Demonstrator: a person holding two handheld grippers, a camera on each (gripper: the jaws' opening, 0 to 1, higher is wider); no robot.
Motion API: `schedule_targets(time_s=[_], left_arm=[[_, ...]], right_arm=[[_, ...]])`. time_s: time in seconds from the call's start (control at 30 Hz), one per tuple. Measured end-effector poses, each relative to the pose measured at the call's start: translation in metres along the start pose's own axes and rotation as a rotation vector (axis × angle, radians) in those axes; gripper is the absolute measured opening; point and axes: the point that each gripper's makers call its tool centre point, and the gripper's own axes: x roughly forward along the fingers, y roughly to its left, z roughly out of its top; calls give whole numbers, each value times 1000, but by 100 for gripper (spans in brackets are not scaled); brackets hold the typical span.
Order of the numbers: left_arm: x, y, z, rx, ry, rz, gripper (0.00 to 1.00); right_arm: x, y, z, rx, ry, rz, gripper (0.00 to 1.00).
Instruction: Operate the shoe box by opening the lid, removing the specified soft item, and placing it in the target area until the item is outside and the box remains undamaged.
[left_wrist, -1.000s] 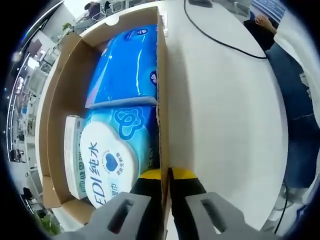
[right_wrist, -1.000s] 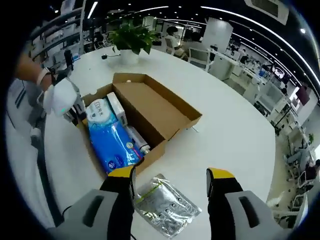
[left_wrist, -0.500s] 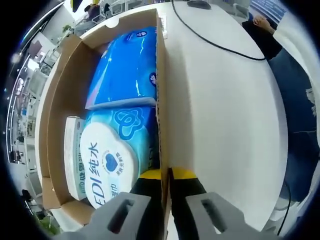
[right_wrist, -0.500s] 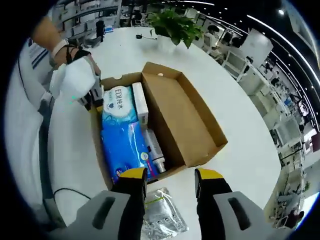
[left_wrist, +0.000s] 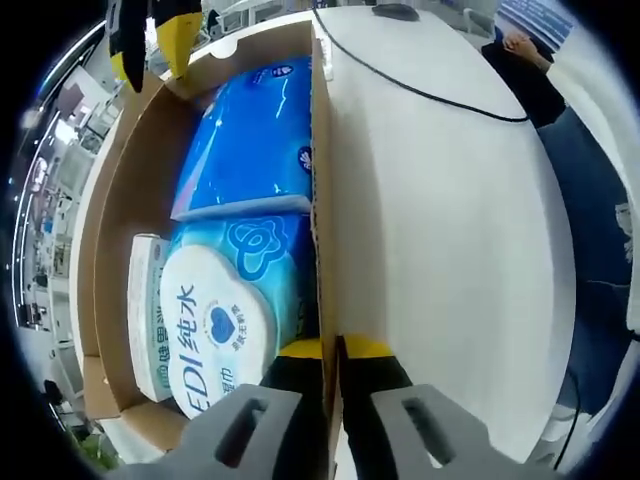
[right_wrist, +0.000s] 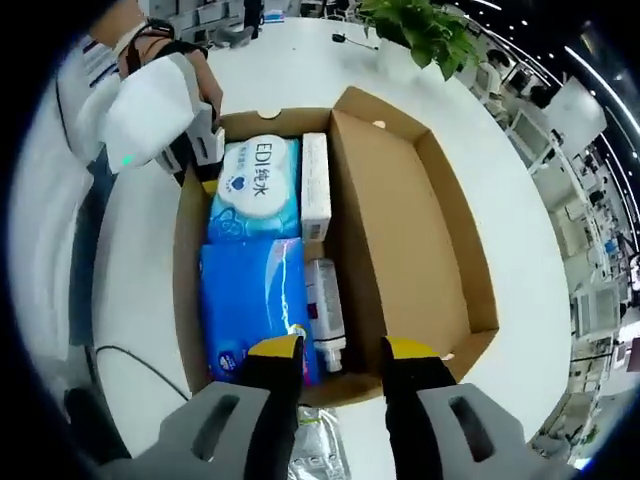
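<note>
We pinch the side wall of the open brown cardboard shoe box (right_wrist: 400, 230) with the left tongs (left_wrist: 333, 350). The right tongs (right_wrist: 343, 352) hover spread above its near end. The lid is open; the soft blue tissue pack (right_wrist: 250, 300) lies inside just ahead, so next we judge they must drop and close on it.

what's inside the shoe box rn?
Inside the shoe box: a blue tissue pack, a round-lidded wet wipes pack, a slim white carton and a small bottle. Anything beneath the packs is covered.

white table (left_wrist: 440, 220) (black cable (left_wrist: 420, 92)), potted plant (right_wrist: 425, 30)
</note>
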Motion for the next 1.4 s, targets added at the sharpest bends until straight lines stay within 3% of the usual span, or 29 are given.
schedule_targets(time_s=[0.33,0.53,0.77,1.17,1.4], left_arm=[[-1,1,3,0,-12,-1,1],[0,2,4,-1,-16,-1,1],[1,2,5,4,-16,-6,1],[1,2,5,4,-17,-5,1],[1,3,5,4,-18,-7,1]], right_arm=[[30,9,6,-79,39,64,29],[39,6,4,-126,65,65,28],[52,5,-3,-137,102,83,19],[64,7,-1,-151,112,68,14],[65,7,1,-154,122,107,12]])
